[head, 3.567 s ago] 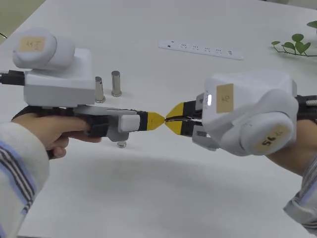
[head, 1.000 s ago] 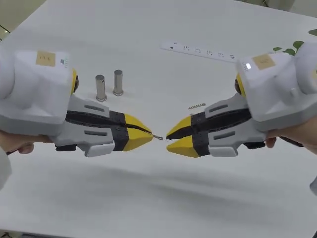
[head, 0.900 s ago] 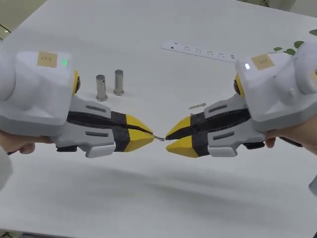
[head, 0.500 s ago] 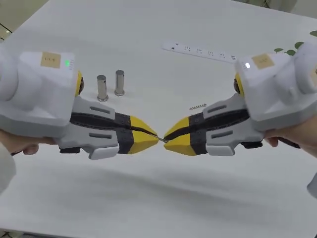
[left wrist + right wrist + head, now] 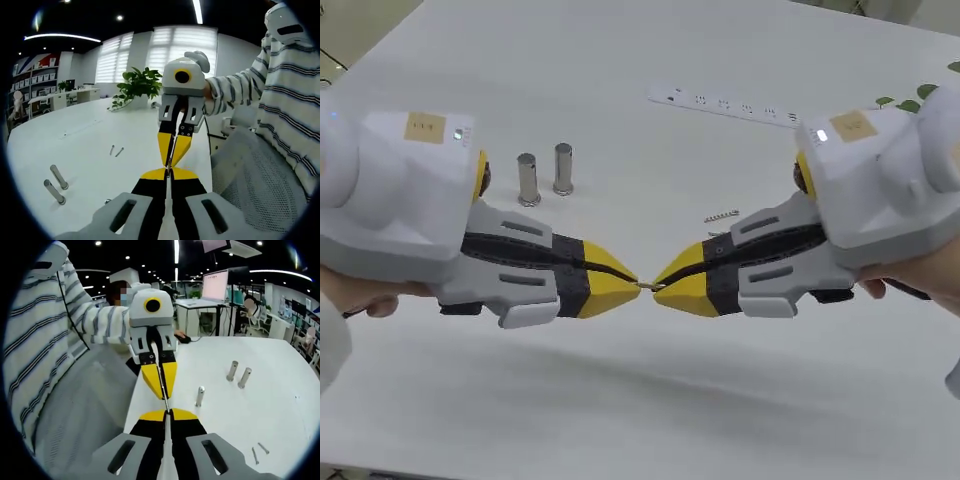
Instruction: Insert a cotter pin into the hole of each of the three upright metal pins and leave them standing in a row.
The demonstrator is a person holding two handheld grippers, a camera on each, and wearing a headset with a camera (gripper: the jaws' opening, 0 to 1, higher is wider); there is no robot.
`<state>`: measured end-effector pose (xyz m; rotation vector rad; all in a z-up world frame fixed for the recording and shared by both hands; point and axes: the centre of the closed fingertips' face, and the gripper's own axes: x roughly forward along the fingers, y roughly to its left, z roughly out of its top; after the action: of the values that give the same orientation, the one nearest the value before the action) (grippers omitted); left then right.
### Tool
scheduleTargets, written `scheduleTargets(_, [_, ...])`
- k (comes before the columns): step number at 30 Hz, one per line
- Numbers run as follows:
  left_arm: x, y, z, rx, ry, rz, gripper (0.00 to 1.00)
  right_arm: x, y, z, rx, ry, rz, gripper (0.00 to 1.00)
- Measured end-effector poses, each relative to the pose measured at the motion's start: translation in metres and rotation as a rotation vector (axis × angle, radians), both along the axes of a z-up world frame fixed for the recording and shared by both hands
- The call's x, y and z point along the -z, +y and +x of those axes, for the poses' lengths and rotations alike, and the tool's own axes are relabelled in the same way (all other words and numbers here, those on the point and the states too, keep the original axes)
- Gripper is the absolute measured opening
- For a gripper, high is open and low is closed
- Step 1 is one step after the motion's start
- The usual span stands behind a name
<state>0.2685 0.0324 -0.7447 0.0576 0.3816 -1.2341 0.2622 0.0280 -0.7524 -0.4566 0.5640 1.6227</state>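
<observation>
Left gripper (image 5: pixel 630 283): jaws pinching a thin metal cotter pin (image 5: pixel 646 286).
Right gripper (image 5: pixel 661 283): jaws pressed together on the same pin's other end.
Upright silver metal pins (image 5: pixel 527 178): two, at 11 o'clock from the tips.

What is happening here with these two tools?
A person holds the left hand-held gripper and the right hand-held gripper tip to tip above the white table. Both are shut on one thin cotter pin. Three metal pins stand upright on the table, and spare cotter pins lie nearby.
</observation>
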Motion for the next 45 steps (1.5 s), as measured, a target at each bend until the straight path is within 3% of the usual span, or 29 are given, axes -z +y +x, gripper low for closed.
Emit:
scheduleTargets(14, [0.009, -0.005, -0.008, 0.025, 0.020, 0.037, 0.00, 0.000, -0.002, -0.004, -0.019, 0.009, -0.020, 0.04])
scheduleTargets(25, [0.013, -0.002, -0.004, -0.005, 0.032, 0.057, 0.01, 0.001, -0.002, 0.001, 0.003, -0.004, -0.035, 0.03])
scheduleTargets(30, [0.015, 0.000, -0.002, -0.022, 0.036, 0.055, 0.07, -0.001, -0.001, 0.004, 0.012, -0.011, -0.035, 0.03])
scheduleTargets(34, [0.016, 0.003, 0.004, -0.054, 0.033, 0.059, 0.20, 0.000, -0.002, 0.007, 0.031, -0.011, -0.036, 0.03])
scheduleTargets(38, [0.017, 0.009, 0.011, -0.104, 0.066, 0.043, 0.25, 0.000, -0.001, 0.009, 0.056, -0.001, -0.027, 0.03])
scheduleTargets(45, [0.017, 0.022, 0.028, -0.201, 0.041, 0.037, 0.35, 0.001, -0.001, 0.014, 0.085, -0.007, -0.030, 0.03])
